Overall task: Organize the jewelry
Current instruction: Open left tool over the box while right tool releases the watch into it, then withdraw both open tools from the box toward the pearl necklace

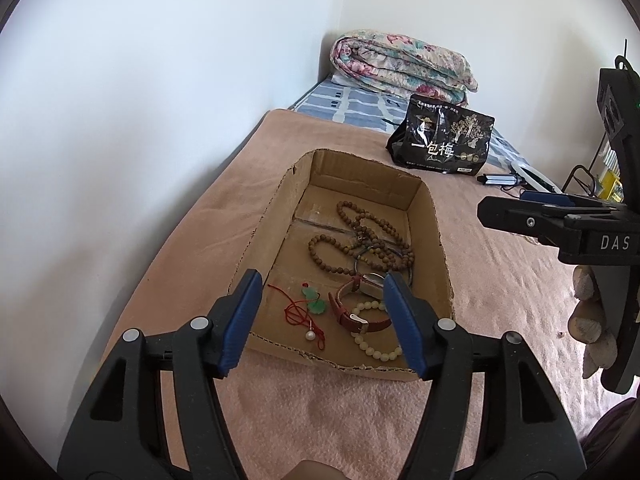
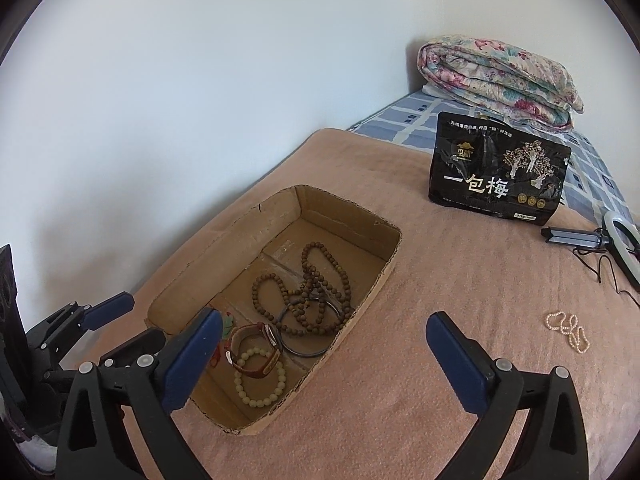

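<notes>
from the left wrist, the left gripper (image 1: 320,320) hangs just above the near end of a shallow cardboard box (image 1: 436,248) that sits on a pink blanket (image 1: 500,288) spread over a bed. its blue-padded jaws stand moderately apart with nothing between them. inside the box lie a tangle of brown wooden beads (image 1: 360,240), a watch (image 1: 360,300) with a reddish-brown strap, a cream bead bracelet (image 1: 376,344) at the near right corner, and a green pendant (image 1: 314,300) on red cord with a small pearl at its end, at the near left. this view alone shows the pendant and its cord clearly. at the right edge the right gripper (image 1: 516,216) comes into view from the side, with gloved fingers (image 1: 588,320) below it. far off stand a black snack bag (image 1: 444,140) and a folded floral quilt (image 1: 400,64).

from the right wrist, the right gripper (image 2: 324,352) is spread wide and empty over the blanket (image 2: 460,280), just right of the box (image 2: 372,296). only this view shows a pearl string (image 2: 568,330) lying loose on the blanket, well to the right of the box, and a dark bangle (image 2: 304,350) under the wooden beads (image 2: 312,296). the watch (image 2: 256,352) and cream bracelet (image 2: 260,380) lie at the near end; the pendant (image 2: 227,322) is mostly hidden behind a pad. the left gripper (image 2: 104,312) shows at the left edge. a ring light (image 2: 624,248) lies far right, near the black bag (image 2: 496,172).
</notes>
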Demonstrator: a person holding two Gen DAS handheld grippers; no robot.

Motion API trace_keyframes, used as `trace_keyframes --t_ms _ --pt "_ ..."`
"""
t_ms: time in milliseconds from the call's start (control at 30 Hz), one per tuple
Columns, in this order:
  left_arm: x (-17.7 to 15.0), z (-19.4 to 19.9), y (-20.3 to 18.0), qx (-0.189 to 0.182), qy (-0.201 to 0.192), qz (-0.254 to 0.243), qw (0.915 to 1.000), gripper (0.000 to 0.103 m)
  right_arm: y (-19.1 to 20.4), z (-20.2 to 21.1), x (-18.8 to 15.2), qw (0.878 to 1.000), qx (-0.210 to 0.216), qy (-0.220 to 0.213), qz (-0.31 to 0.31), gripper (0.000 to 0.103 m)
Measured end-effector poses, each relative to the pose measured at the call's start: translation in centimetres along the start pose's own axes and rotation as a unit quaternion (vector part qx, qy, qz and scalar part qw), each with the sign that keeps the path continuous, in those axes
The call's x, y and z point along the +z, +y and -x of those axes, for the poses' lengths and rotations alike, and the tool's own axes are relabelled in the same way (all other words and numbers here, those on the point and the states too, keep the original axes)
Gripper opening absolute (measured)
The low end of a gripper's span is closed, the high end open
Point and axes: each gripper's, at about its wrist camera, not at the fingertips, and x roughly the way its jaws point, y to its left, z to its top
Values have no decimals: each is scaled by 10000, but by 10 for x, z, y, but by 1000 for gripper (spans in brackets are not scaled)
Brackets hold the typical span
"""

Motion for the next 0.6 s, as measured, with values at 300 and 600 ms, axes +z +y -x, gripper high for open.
trace_keyframes --t_ms 300,600 --pt "3 11 -7 -97 -44 42 9999 65 -8 24 -6 9996 -201 -172 97 103" --pt "7 18 -34 -240 -82 -129 9996 65 -26 50 -15 9984 -425 -328 170 103"
